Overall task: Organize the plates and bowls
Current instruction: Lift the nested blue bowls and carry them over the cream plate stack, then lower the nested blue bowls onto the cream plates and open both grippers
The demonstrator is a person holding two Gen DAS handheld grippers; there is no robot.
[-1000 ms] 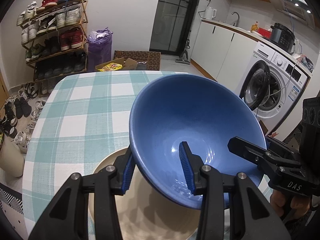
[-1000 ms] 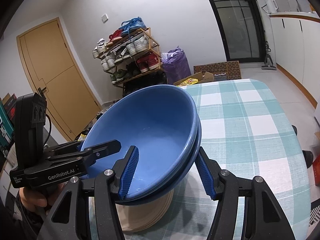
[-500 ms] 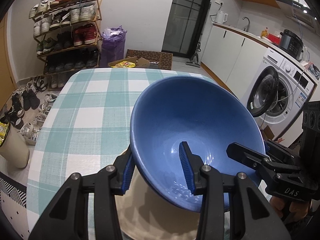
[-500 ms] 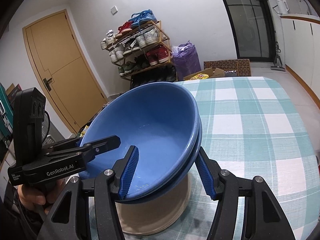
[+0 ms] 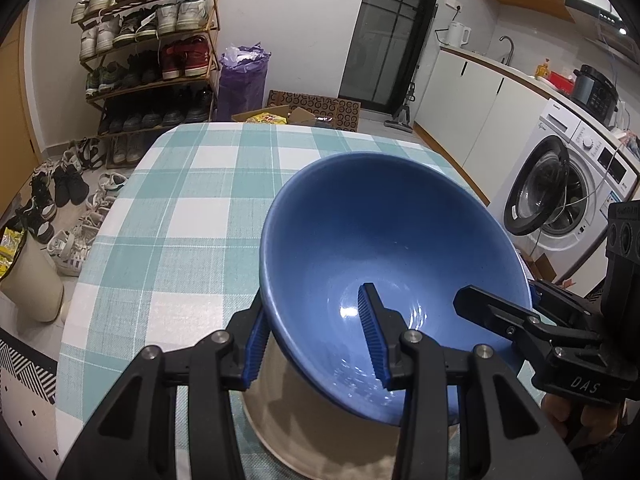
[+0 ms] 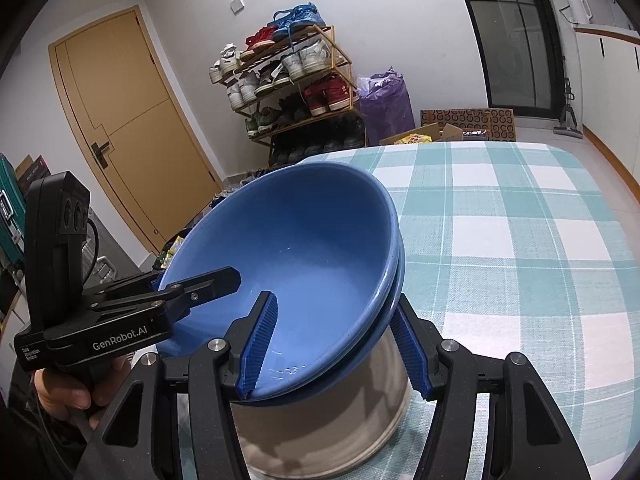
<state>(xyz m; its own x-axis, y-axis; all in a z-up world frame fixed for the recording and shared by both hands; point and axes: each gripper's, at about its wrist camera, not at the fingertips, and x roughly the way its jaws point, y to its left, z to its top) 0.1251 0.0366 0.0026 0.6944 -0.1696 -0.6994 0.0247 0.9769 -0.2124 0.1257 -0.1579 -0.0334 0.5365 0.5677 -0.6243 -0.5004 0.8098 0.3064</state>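
Tongs (image 5: pixel 316 340) (image 6: pixel 336 344) clamp opposite rims of stacked blue bowls (image 5: pixel 396 248).

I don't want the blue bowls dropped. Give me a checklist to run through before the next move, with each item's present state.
1. Left gripper clamps the rim of the stacked blue ceramic bowls: ok, one finger inside, one outside.
2. Right gripper clamps the opposite rim: ok, it spans both rims.
3. Two bowls nested together: ok, a double rim shows in the right wrist view.
4. Bowls level: not ok, they are tilted.
5. Cream round ceramic dish sits beneath the bowls: ok; whether they touch, cannot tell.
6. Teal-and-white checked tablecloth beyond the bowls is free of objects: ok where visible.
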